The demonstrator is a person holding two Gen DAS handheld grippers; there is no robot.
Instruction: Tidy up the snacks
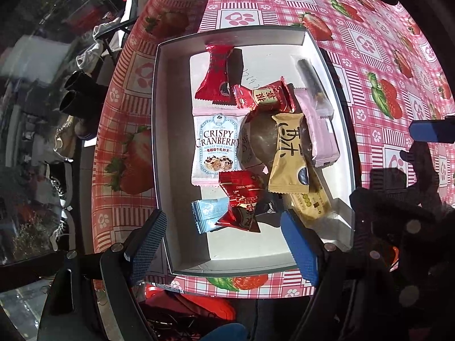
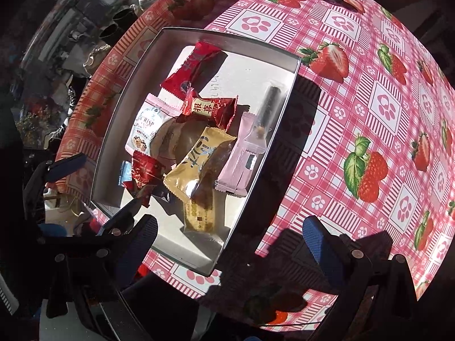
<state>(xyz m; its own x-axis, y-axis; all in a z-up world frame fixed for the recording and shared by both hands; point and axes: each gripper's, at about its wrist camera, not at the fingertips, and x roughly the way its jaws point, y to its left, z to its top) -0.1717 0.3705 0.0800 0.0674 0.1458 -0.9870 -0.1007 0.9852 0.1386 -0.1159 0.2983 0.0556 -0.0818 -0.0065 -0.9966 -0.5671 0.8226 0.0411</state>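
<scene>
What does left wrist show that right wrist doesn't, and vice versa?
Left wrist only: the full "Crispy Cranberry" label on the white packet, and the light blue packet almost whole; the left gripper is open over the tray's near end.

Right wrist only: the right gripper, open, straddling the tray's near right corner, and more strawberry tablecloth right of the tray.

Both: the white tray of wrapped snacks, the tan packet, the pink packet.

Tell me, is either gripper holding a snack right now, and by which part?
Nothing is held. The left gripper and right gripper are both open above the box.
</scene>
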